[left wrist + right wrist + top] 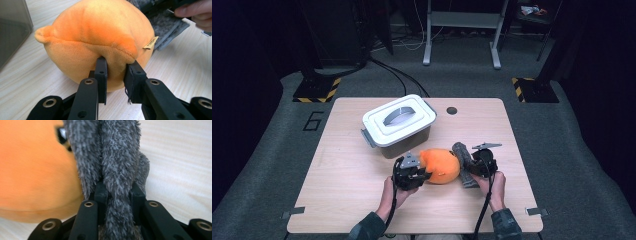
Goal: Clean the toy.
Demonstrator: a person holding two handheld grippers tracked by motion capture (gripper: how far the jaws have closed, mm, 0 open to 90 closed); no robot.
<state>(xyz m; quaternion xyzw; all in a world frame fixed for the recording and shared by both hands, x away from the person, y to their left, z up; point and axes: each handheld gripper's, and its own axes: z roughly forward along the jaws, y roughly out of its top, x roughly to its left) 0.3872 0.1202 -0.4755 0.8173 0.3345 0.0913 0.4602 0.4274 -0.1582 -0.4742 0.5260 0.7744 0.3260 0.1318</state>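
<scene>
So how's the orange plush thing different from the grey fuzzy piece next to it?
The orange plush is round and bulging with short, smooth pile; the grey fuzzy piece is flat, narrow and shaggy. The orange plush is pinched at a seam fold by the left tool; the grey fuzzy piece is clamped by the right tool. Both are soft, touch each other, and sit on the wooden table.

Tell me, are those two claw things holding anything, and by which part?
Yes. The left gripper pinches the orange plush toy by a fold along its seam. The right gripper clamps the grey fuzzy cloth by its bunched edge.
</scene>
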